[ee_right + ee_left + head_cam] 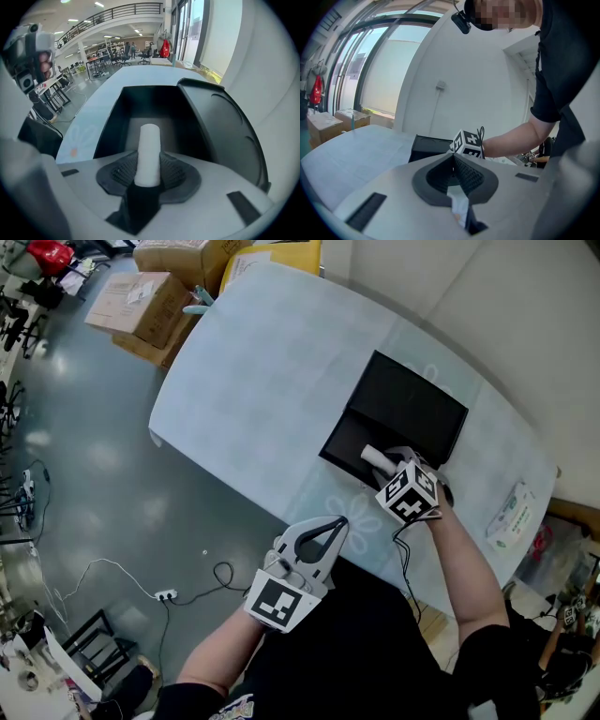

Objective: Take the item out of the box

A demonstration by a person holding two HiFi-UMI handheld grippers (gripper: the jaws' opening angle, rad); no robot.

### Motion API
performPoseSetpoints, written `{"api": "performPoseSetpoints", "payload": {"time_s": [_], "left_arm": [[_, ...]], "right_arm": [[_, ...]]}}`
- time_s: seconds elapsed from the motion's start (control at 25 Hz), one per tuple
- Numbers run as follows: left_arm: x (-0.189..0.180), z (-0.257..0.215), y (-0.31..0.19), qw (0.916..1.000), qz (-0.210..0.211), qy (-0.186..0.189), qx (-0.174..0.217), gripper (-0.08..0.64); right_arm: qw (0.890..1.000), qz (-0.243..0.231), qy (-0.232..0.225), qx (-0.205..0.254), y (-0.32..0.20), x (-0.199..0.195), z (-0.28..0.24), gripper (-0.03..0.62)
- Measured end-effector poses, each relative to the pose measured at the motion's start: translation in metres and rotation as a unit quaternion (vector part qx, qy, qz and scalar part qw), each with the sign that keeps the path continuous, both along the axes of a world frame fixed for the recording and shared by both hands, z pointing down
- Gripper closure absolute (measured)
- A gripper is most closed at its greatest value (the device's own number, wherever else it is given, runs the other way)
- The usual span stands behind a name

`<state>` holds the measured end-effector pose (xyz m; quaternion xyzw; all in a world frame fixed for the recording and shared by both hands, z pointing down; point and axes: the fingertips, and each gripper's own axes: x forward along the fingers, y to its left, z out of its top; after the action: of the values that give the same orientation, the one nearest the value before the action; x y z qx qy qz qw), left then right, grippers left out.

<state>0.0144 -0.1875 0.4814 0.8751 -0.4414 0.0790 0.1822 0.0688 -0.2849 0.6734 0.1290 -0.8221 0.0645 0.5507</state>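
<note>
Seemingly, white tube [149, 140] in right gripper [148, 161]

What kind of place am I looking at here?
Probably a big open-plan office or lab hall: rows of desks and chairs, a railed mezzanine above, cardboard boxes on the floor.
</note>
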Motion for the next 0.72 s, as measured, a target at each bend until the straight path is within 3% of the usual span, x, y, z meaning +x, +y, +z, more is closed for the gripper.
{"api": "performPoseSetpoints", "payload": {"time_s": [0.44, 0.72], "left_arm": [[-0.007, -0.016, 0.019, 0.9997, 0.011, -0.011, 0.017, 0.551], [-0.018, -0.030, 0.041, 0.9998, 0.012, 0.007, 0.014, 0.551]], "right_arm": [[0.998, 0.038, -0.032, 0.049, -0.002, -0.001, -0.027, 0.451], [0.984, 0.114, -0.108, 0.082, 0.004, -0.006, -0.078, 0.451]]}}
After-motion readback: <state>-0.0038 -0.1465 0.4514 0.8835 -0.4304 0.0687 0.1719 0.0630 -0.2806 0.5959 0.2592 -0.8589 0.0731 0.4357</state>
